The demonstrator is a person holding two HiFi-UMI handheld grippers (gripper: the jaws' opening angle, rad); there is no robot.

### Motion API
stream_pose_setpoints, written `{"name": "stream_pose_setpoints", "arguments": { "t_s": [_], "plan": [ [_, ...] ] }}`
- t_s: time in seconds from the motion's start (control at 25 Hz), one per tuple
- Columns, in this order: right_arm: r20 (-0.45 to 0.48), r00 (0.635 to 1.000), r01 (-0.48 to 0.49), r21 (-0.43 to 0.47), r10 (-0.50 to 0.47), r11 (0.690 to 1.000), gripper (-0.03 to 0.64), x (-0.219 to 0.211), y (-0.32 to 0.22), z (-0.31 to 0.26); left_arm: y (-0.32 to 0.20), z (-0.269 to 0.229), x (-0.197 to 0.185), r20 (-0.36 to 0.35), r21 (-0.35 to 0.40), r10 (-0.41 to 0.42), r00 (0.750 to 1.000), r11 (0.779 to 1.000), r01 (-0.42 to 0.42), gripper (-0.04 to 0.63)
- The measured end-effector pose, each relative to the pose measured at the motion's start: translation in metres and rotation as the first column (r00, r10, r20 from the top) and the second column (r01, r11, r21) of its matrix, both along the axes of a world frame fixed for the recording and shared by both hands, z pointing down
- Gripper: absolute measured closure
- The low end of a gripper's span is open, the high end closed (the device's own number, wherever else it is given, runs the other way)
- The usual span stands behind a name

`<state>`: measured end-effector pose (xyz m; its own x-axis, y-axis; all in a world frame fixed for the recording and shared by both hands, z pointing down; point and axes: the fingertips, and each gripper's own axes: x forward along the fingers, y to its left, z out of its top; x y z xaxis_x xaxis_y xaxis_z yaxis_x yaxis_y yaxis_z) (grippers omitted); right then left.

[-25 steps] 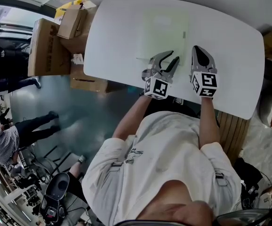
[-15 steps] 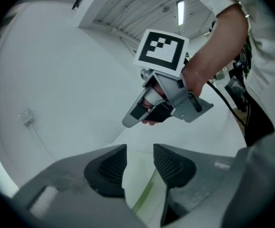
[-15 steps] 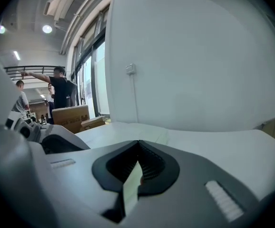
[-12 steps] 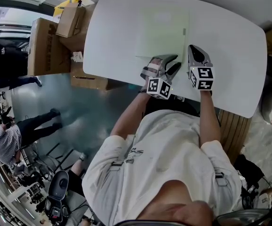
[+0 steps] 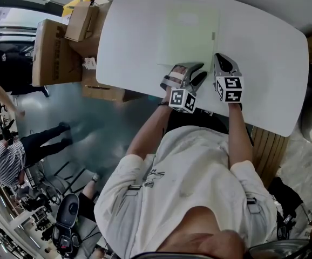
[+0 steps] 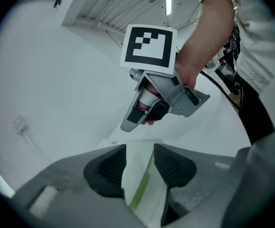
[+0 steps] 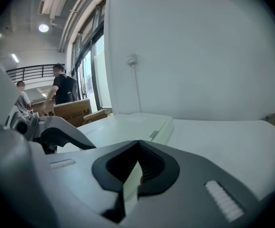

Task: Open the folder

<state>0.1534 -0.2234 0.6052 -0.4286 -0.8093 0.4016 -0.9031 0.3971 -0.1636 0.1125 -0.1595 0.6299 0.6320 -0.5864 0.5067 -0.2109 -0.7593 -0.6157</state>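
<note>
A pale green folder (image 5: 188,34) lies closed and flat on the white table (image 5: 264,53), with a small tab (image 7: 154,135) on its right edge. My left gripper (image 5: 195,72) is at the folder's near edge. Its jaws are opening, and the green-striped edge (image 6: 142,184) shows between them with the pads off it. My right gripper (image 5: 219,58) is at the near right corner. In the right gripper view its jaws (image 7: 138,146) are nearly together on a thin pale sheet of the folder (image 7: 132,184). Each gripper shows in the other's view: the right gripper (image 6: 128,125) and the left gripper (image 7: 56,132).
Cardboard boxes (image 5: 53,53) are stacked beside the table's left edge. People stand on the floor further left (image 5: 7,161). A white wall with a small socket (image 7: 132,59) runs behind the table. The person's body is close to the table's near edge.
Both grippers have sunk toward the table at the folder's near edge, and the folder now lies flat. The left gripper has rolled and its jaws have spread.
</note>
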Motion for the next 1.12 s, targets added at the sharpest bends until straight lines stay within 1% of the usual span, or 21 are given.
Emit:
{"name": "stream_pose_setpoints", "arguments": {
  "t_s": [0.36, 0.6, 0.84, 0.96, 1.12],
  "plan": [
    [-0.003, 1.000, 0.002, -0.036, -0.002, 0.999, 0.615, -0.005, 0.002, 0.014, -0.005, 0.005, -0.008, 0.027, -0.002, -0.014, 1.000, 1.000, 0.014, 0.422],
    [-0.013, 1.000, 0.007, -0.047, -0.008, 0.999, 0.615, -0.005, 0.003, 0.017, -0.004, 0.002, -0.004, 0.055, 0.030, -0.014, 0.998, 0.999, 0.013, 0.422],
    [-0.029, 1.000, 0.001, -0.104, -0.004, 0.995, 0.615, -0.003, 0.007, 0.031, -0.003, 0.000, -0.005, 0.092, 0.072, -0.031, 0.995, 0.997, 0.024, 0.422],
    [-0.024, 1.000, 0.002, -0.108, -0.005, 0.994, 0.615, -0.004, 0.008, 0.034, -0.003, 0.000, -0.005, 0.094, 0.081, -0.040, 0.995, 0.996, 0.032, 0.422],
    [-0.037, 0.999, 0.013, -0.109, -0.017, 0.994, 0.615, -0.006, 0.008, 0.037, -0.003, 0.004, -0.007, 0.129, 0.112, -0.041, 0.991, 0.993, 0.026, 0.422]
  ]
}}
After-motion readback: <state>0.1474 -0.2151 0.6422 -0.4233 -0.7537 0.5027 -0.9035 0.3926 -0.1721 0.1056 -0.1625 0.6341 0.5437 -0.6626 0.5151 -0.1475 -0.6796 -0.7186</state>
